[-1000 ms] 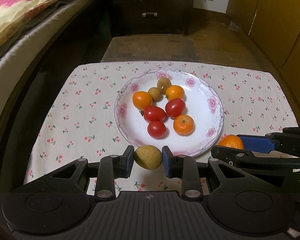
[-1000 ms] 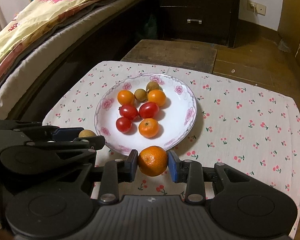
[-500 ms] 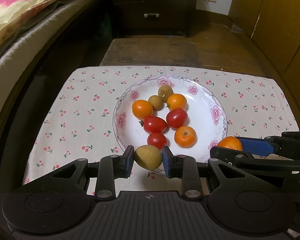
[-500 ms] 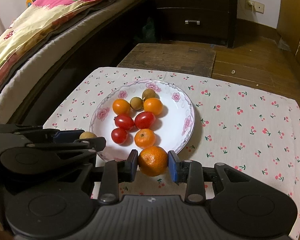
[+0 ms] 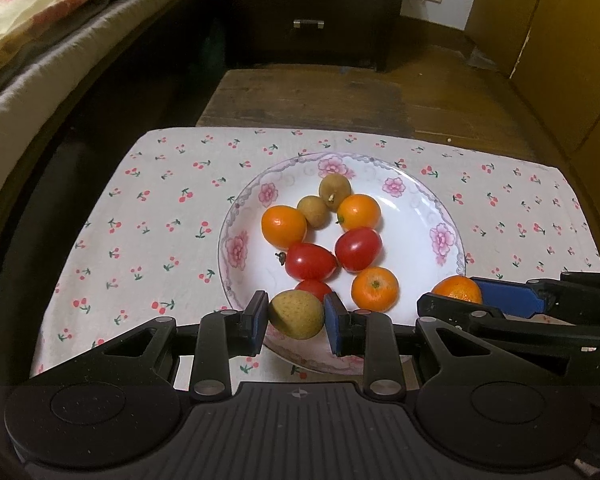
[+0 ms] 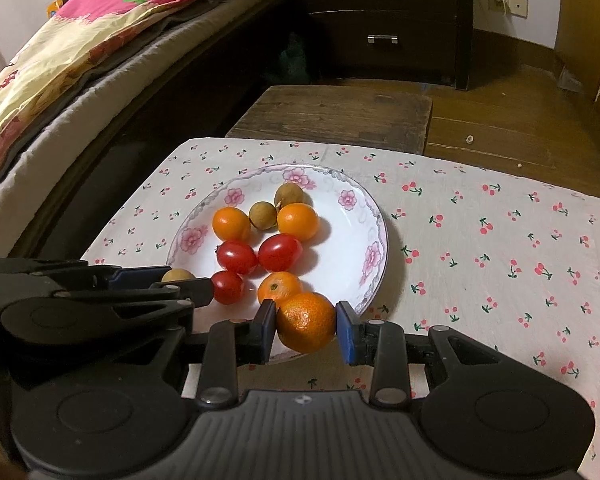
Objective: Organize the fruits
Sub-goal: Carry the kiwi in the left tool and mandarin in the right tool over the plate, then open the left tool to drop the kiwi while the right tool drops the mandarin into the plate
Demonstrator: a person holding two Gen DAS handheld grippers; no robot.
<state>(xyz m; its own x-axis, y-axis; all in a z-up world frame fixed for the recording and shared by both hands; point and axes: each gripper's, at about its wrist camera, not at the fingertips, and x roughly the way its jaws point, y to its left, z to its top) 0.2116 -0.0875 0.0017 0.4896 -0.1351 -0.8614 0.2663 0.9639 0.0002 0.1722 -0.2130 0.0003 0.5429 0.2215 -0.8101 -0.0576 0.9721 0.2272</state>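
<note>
My left gripper is shut on a yellow-brown longan, held over the near rim of the flowered white plate. My right gripper is shut on an orange mandarin, also above the plate's near edge. On the plate lie three red tomatoes, three oranges and two brown longans. In the left wrist view the right gripper shows at right with its mandarin. The left gripper and its longan appear at left in the right wrist view.
The plate rests on a cherry-print cloth over a low table. A bed with a patterned quilt runs along the left. A dark drawer chest and a wooden bench stand behind, with wood floor to the right.
Both grippers have moved forward with their fruit, from in front of the plate to above its near rim. The fruit on the plate has not shifted.
</note>
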